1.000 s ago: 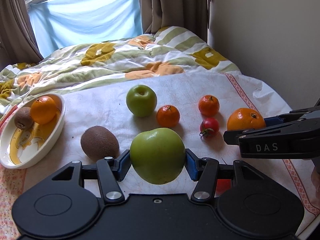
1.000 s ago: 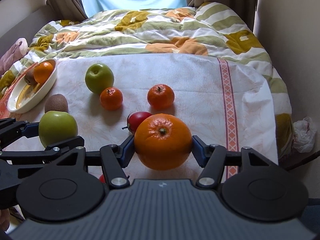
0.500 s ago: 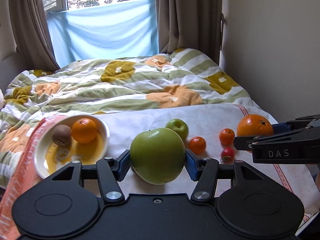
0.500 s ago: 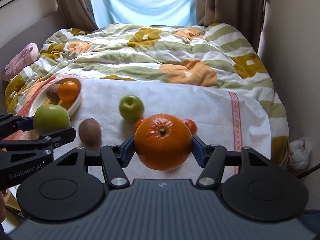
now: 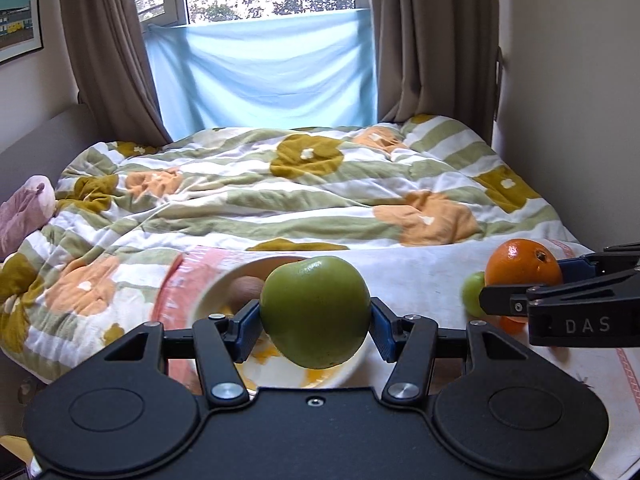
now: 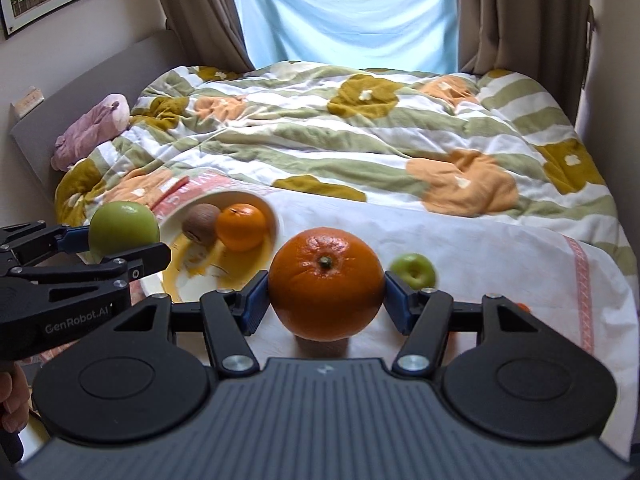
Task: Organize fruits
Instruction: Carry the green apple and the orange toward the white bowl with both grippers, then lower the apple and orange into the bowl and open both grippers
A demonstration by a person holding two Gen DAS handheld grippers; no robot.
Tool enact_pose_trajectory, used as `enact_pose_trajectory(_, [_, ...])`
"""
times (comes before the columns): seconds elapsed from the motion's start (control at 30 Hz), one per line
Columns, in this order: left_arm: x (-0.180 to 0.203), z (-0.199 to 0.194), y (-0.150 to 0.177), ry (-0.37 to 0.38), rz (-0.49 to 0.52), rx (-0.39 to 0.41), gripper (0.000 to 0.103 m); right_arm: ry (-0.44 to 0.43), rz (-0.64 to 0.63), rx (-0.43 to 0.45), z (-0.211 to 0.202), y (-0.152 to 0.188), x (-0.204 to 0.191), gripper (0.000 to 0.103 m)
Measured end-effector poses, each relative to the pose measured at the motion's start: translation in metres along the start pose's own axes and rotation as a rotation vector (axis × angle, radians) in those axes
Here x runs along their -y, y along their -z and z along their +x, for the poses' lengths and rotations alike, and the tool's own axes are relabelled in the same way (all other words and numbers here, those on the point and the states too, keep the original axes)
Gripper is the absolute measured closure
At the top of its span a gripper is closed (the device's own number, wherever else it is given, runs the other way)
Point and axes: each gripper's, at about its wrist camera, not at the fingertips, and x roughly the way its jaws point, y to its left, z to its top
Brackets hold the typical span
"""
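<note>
A round green apple is clamped in the left hand-held gripper above the white oval ceramic dish; a large round orange is pinched in the right hand-held gripper beside it. If released high, the brown kiwi and small orange inside could be struck, or the dish tipped on the soft bed.

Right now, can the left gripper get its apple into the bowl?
Probably yes. The left gripper, shut on the big green apple, hangs just in front of the bowl. The kiwi and orange fill the far side; the near side looks free.
</note>
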Motion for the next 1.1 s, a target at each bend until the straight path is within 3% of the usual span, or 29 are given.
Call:
enact_pose_trajectory(0.43, [-0.085, 0.074, 0.005, 0.059, 0.009, -0.092, 0.043, 0.032, 0.059, -0.051, 0.071, -0.021, -0.068, 0.028])
enact_pose_trajectory(0.73, [-0.098, 0.120, 0.019, 0.112, 0.054, -0.166, 0.043, 0.082, 0.097, -0.102, 0.104, -0.014, -0.083, 0.028])
enact_pose_trajectory(1.1, [-0.101, 0.140, 0.029, 0.170, 0.065, -0.238, 0.043, 0.132, 0.152, -0.122, 0.110, -0.007, -0.083, 0.028])
